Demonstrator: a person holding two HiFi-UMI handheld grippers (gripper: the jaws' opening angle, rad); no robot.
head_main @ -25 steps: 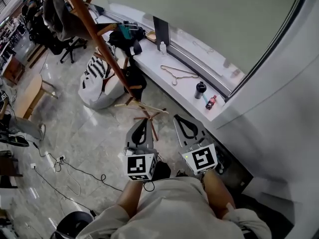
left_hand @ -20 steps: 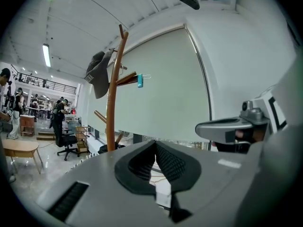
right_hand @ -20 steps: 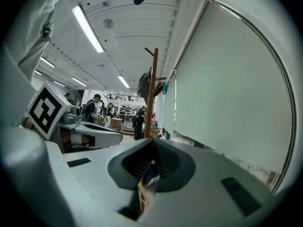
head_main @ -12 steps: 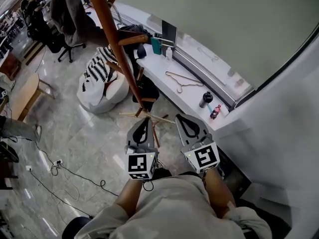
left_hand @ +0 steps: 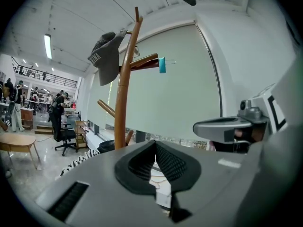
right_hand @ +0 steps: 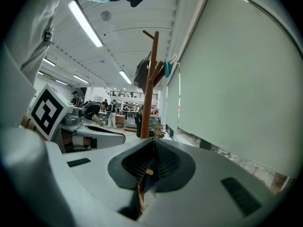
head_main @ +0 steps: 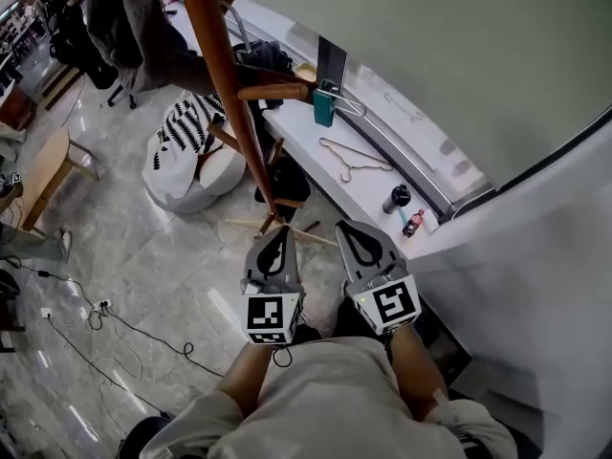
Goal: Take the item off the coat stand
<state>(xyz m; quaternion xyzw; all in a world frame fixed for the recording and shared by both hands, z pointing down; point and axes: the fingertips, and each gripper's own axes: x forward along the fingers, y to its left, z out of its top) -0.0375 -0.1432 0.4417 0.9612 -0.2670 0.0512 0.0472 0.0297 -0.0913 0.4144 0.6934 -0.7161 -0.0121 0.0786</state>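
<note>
Hanging from the top of the coat stand (left_hand: 124, 93), the grey cap (left_hand: 106, 56) lies high above and ahead of both closed, empty tools. The left hand-held gripper (head_main: 278, 232) is nearer the upright pole than the right hand-held gripper (head_main: 344, 228). Only the gripper views show the cap's shape, and only the head view shows the stand's feet.

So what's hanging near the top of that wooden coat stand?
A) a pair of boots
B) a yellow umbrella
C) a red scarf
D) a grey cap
D: the left gripper view shows a grey cap draped over an upper peg of the coat stand.
</note>
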